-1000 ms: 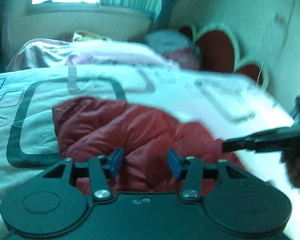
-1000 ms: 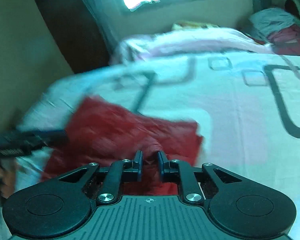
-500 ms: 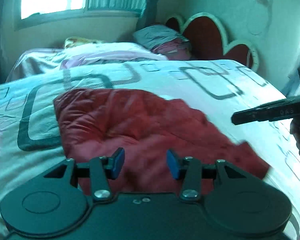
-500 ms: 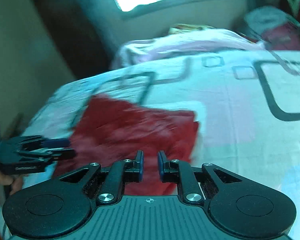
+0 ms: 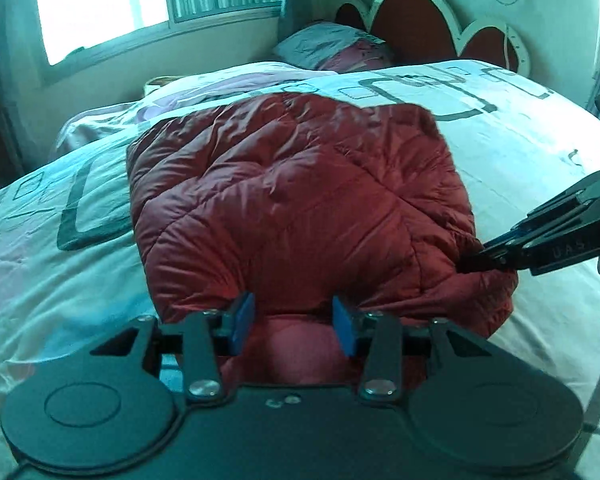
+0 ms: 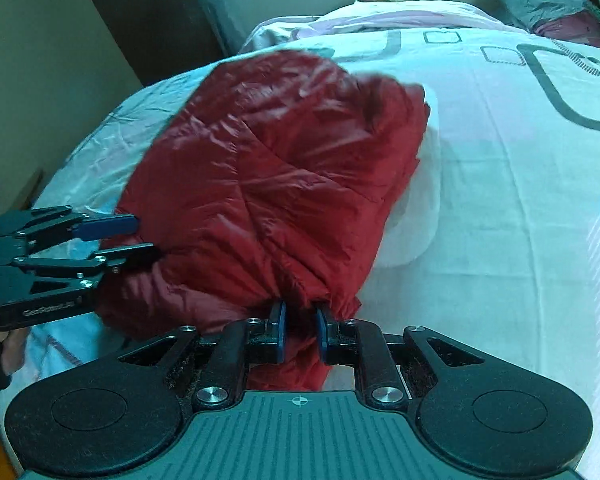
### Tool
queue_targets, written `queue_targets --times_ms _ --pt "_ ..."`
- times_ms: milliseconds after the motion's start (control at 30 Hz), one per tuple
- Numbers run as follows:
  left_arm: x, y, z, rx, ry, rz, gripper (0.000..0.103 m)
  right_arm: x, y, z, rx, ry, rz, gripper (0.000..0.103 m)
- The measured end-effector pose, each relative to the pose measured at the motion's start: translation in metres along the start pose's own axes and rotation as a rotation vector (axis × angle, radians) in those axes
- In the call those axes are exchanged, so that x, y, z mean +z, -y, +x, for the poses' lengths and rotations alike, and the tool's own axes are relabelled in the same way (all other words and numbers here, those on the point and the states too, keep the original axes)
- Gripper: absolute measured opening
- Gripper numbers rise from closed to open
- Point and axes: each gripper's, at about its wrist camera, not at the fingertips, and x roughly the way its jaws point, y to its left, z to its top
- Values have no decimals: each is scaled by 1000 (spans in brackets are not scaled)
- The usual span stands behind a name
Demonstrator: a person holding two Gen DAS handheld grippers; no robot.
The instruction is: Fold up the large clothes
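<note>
Both tongs moved onto red jacket [image 5: 300,200], R tongs [image 6: 300,330] clamping hem, L tongs [image 5: 294,322] spread.

Your right claw [image 6: 300,330] is pinched tight on a bunched fold of the quilted dark-red puffer jacket [image 6: 268,184] at its near edge. Your left claw [image 5: 293,322] sits at that jacket's near edge too, blue pads [image 5: 242,322] spread wide, gripping nothing.

One red jacket [image 5: 300,208], one bed [image 5: 520,148], two tools: left [image 5: 294,326], right [image 6: 300,330]; one pillow [image 5: 324,46].
</note>
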Motion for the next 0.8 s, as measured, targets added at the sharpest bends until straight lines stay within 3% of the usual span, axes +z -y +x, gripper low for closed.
queue_targets --times_ms 100,200,400,567,800 --pt "4 -1 -3 11 -5 -22 43 6 -4 -6 -14 -2 2 16" --pt "8 3 -13 28 -4 -30 43 7 -12 -30 -24 54 -34 16" --pt "5 9 -21 49 -3 -58 42 5 -25 -62 38 134 -55 16" --pt "3 9 -19 49 -7 -80 43 -2 -31 -19 -50 -4 -119 16" --pt "-1 11 -22 80 -12 -114 43 0 -30 -12 -48 -10 -107 16"
